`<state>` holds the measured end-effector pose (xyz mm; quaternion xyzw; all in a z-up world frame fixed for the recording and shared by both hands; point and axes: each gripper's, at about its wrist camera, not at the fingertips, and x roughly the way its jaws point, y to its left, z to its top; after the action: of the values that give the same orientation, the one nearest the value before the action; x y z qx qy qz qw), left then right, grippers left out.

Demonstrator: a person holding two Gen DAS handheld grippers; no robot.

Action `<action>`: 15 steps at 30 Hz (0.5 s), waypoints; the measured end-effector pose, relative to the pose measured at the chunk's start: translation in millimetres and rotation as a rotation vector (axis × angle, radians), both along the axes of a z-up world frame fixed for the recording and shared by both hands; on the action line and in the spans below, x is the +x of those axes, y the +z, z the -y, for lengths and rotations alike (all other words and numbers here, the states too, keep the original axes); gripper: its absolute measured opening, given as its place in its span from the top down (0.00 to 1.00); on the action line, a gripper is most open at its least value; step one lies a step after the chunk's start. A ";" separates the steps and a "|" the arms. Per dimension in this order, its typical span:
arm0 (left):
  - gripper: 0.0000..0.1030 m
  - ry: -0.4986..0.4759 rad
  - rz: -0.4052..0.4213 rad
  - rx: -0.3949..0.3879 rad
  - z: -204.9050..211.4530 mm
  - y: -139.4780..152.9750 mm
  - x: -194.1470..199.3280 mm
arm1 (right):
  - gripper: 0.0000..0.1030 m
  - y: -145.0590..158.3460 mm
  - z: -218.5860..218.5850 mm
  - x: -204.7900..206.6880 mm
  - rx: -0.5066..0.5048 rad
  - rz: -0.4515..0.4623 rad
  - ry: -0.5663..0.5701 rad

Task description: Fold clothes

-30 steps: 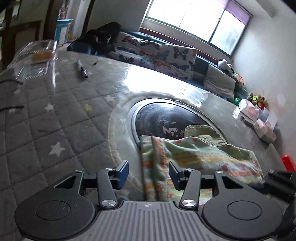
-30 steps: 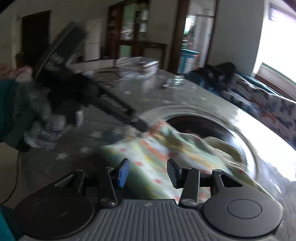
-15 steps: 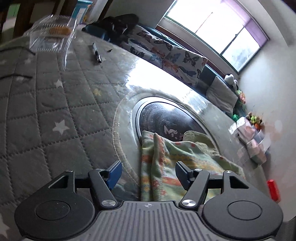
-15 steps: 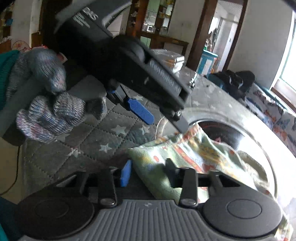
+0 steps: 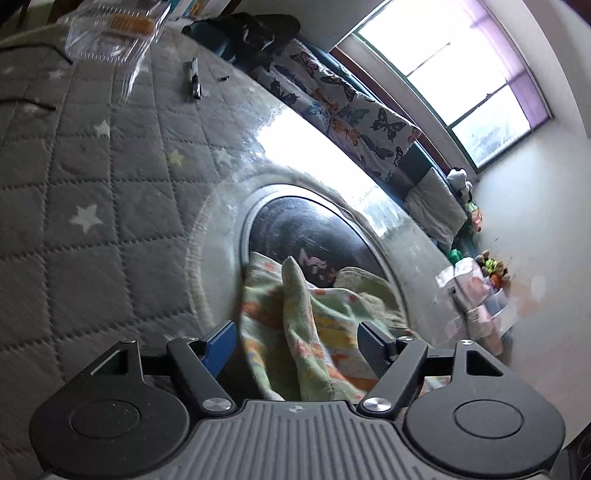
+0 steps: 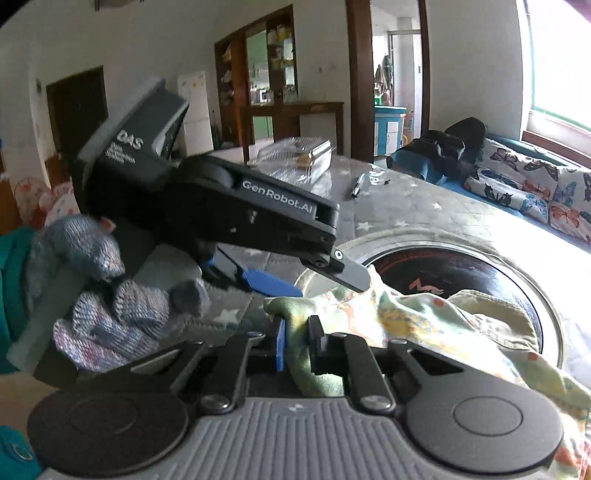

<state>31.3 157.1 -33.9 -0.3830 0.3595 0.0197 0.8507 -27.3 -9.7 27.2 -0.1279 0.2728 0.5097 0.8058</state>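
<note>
A pale green garment (image 5: 266, 295) with orange print lies bunched over a round black plate (image 5: 314, 236) set in the table. My left gripper (image 5: 295, 343) hangs over its near edge, jaws opening. A raised fold of the cloth stands between the fingers, and neither pad presses on it. In the right wrist view the garment (image 6: 424, 317) runs off to the right. My right gripper (image 6: 297, 341) is closing, and its pads pinch the garment's corner. The left gripper (image 6: 325, 284), held by a gloved hand (image 6: 103, 295), sits just above and behind that corner.
A grey quilted cover with stars (image 5: 92, 177) lies over the table. At its far end sit a clear plastic box (image 5: 110, 33) and a dark pen (image 5: 194, 79). A sofa with butterfly cushions (image 5: 351, 107) runs behind. Small boxes (image 5: 476, 291) stand at the right.
The right jaws have closed onto the garment's corner and lifted it slightly. The left jaws have spread wider and that gripper has rolled; a fold of cloth has risen between its fingers.
</note>
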 end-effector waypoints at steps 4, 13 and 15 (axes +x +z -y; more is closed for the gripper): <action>0.27 0.014 -0.030 -0.057 4.9 -4.9 5.3 | 0.90 5.9 7.4 2.3 0.033 0.002 -0.014; 0.58 -0.001 -0.058 -0.108 9.3 -15.3 13.3 | 0.90 2.0 11.4 -2.4 0.036 -0.008 -0.002; 0.74 -0.007 -0.070 -0.092 10.0 -17.1 15.4 | 0.89 -0.7 11.2 -5.5 0.027 -0.007 -0.004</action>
<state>46.7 147.1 -50.9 -0.4195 0.3909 0.0133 0.8192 -32.8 -20.9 26.5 -0.1144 0.2691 0.5123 0.8075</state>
